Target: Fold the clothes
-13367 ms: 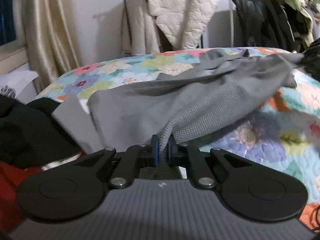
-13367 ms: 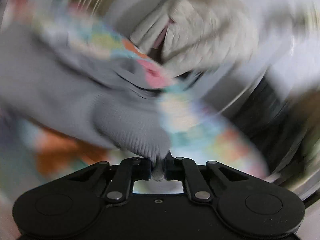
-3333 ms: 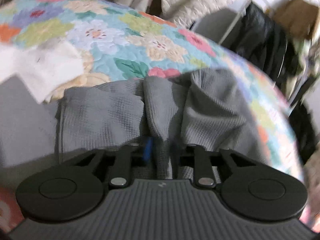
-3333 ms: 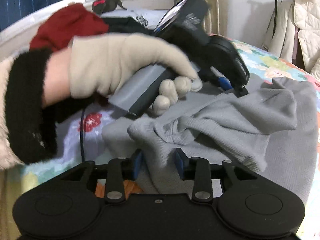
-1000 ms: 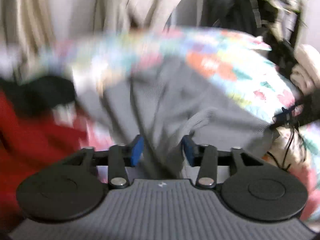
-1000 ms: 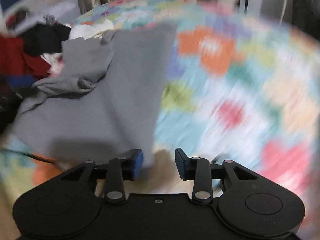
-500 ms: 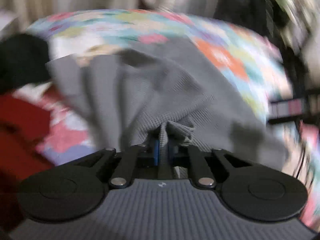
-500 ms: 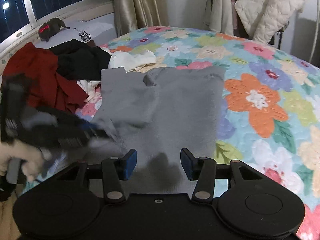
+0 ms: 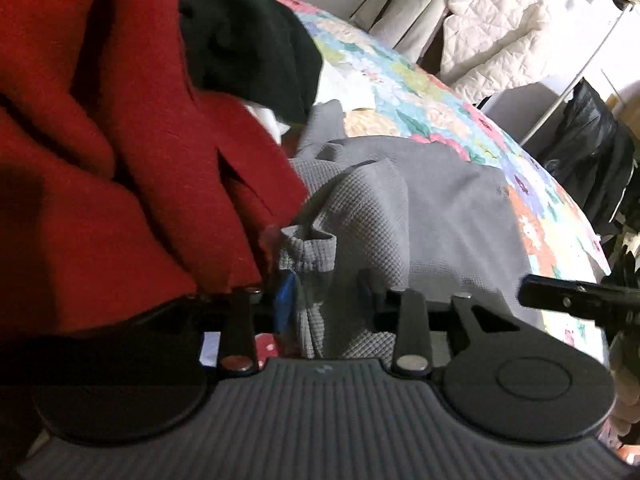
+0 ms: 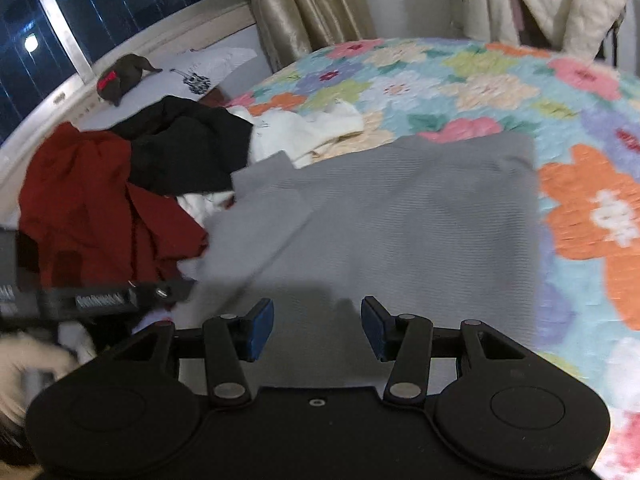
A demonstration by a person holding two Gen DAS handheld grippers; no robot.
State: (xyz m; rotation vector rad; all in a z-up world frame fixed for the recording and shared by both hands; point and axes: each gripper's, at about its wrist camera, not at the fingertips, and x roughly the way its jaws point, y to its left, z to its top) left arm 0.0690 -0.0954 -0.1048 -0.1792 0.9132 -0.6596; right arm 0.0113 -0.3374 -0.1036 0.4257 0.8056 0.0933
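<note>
grey waffle-knit top (image 10: 400, 216) lies on our floral quilted bed (image 10: 480, 76); our left hand-held gripper (image 9: 326, 294) gapes around its cuff, right hand-held gripper (image 10: 317, 330) open above it.

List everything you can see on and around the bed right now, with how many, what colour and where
Grey sweater: one, grey, spread across the middle of the bed, a cuff lying between the left gripper's fingers.
Red garment: one, red, heaped beside the sweater's sleeve side.
Black garment: one, black, on the heap behind the red one.
White garment: one, white, crumpled beyond the sweater's far edge.
Quilt: one, floral multicolour, covering the bed.
Curtain: one, gold, by the window.
Quilted jacket: one, cream, hanging behind the bed.
Dark plush toy: one, brown with a red bow, on the sill.
Left gripper: one, black, jaws apart around the cuff.
Right gripper: one, black, jaws apart over the sweater's near edge.
</note>
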